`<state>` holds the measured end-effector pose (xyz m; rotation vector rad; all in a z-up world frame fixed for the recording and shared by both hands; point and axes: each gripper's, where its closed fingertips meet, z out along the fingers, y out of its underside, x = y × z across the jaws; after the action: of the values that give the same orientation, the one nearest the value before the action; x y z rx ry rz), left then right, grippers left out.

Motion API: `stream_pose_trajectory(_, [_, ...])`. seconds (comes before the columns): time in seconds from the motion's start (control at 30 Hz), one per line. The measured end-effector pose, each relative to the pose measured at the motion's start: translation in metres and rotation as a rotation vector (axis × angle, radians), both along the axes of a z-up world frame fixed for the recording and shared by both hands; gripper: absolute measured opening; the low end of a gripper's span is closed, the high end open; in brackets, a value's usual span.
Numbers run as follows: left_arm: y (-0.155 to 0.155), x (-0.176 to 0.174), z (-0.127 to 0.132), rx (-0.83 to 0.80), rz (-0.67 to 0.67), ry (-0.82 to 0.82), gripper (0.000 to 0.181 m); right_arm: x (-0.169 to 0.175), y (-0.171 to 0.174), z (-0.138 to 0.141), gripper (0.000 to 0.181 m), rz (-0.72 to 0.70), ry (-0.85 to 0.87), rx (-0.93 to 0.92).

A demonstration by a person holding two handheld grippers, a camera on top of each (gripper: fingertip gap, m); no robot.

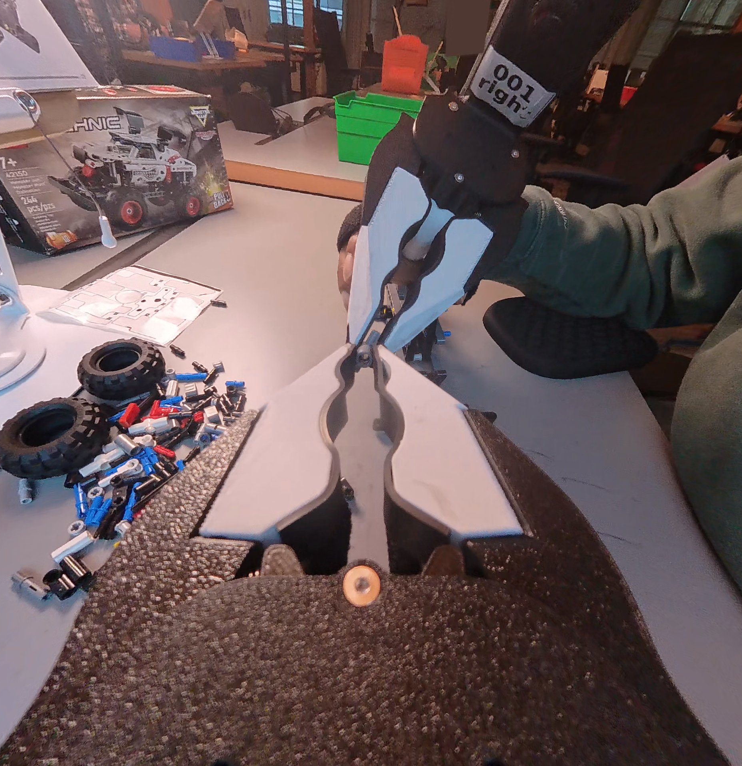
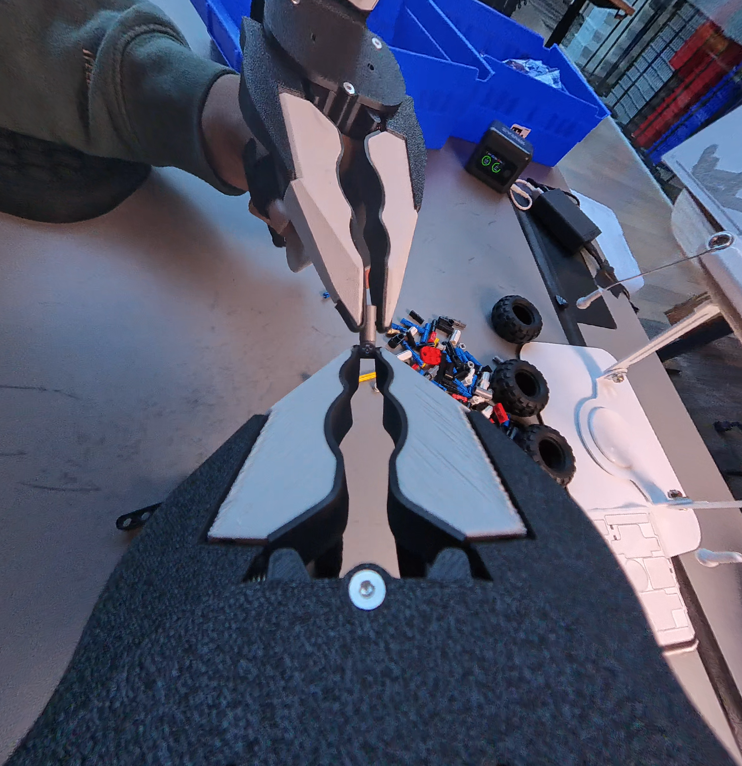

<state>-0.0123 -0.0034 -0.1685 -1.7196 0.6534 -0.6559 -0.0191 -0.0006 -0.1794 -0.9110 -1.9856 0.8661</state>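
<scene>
The left hand-held gripper [image 1: 364, 355] and the right hand-held gripper [image 2: 366, 351] meet tip to tip above the grey counter [image 2: 112, 373]. The left one is pinched nearly closed on a small grey connector sleeve [image 2: 370, 322]; the right one is clamped on a dark part of a partly built toy frame [image 1: 423, 352] (mostly hidden). Beside them lie a heap of small building pieces [image 1: 153, 439] and black tyres [image 1: 120, 367]

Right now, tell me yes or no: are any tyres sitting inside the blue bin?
No: the three tyres lie on the table beside the loose parts pile, outside the blue bin.
</scene>
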Motion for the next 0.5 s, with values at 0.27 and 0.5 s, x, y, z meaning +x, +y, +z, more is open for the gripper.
stream_pose_trajectory(0.27, [-0.007, 0.003, 0.016, 0.016, -0.049, -0.059, 0.007, 0.012, 0.001, 0.012, 0.006, 0.026, -0.024, -0.029])
stream_pose_trajectory(0.5, [-0.019, -0.046, 0.046, 0.089, 0.018, -0.234, 0.007, 0.029, 0.025, 0.037, 0.005, -0.027, 0.049, -0.057])
